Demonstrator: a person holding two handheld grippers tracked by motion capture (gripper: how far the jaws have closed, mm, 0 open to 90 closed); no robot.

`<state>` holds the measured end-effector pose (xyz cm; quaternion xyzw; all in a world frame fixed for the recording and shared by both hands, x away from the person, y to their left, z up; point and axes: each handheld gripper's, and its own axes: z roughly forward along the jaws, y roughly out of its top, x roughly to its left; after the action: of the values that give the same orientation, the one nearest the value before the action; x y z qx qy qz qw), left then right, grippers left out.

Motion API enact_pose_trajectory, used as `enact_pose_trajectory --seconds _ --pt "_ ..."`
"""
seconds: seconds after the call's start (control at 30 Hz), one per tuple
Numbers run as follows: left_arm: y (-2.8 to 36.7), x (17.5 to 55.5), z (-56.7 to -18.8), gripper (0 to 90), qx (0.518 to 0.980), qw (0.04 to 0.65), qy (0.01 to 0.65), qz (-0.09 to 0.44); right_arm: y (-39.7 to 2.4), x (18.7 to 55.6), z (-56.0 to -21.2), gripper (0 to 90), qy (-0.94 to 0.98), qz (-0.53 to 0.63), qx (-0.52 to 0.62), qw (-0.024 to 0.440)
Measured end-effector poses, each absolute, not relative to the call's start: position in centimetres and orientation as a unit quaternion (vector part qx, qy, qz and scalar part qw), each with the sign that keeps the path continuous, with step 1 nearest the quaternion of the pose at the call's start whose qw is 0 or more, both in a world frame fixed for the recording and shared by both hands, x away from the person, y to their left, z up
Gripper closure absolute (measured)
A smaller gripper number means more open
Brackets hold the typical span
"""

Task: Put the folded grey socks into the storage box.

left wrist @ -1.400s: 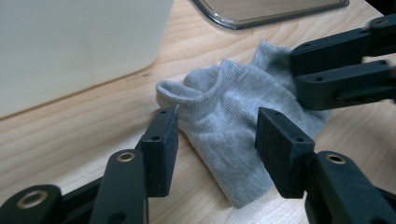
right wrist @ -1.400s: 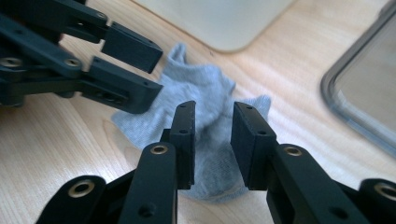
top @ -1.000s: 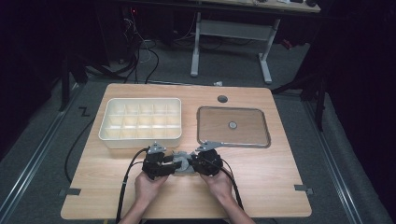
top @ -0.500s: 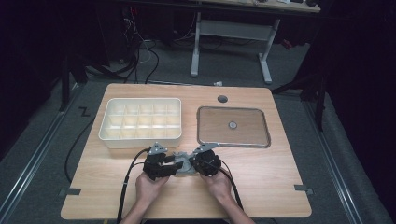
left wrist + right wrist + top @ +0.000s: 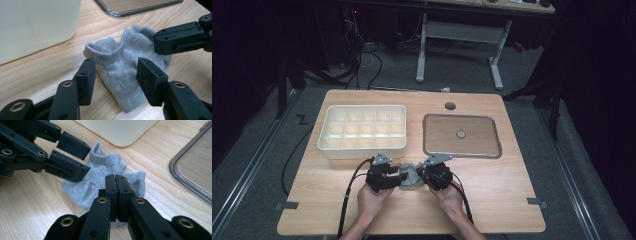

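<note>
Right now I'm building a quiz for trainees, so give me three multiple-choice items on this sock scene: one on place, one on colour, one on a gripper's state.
1. Where does the sock lie?
A. in the white divided bin
B. on the table between the grippers
C. on the clear lid

2. What colour is the sock?
A. grey
B. red
C. black

3. How do the right gripper jaws stand?
A. wide open
B. shut
C. half open

Answers: 1 B, it rests on bare wood before both grippers. 2 A, grey knit. 3 B, its pads meet over the sock; they have just been closing.

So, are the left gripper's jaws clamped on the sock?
No, the left gripper has its jaws apart, one on each side of the grey sock, with neither pressing on it.
</note>
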<state>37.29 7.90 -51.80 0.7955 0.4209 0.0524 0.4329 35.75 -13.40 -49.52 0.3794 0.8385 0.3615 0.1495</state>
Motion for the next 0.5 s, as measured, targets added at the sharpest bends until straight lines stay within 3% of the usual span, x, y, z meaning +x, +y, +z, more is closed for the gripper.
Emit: enact_pose_trajectory --seconds 0.5 --pt "6.3 37.8 -52.4 48.1 0.801 0.421 0.422 0.045 -14.4 35.2 -49.2 89.7 0.836 0.349 0.381 0.184"
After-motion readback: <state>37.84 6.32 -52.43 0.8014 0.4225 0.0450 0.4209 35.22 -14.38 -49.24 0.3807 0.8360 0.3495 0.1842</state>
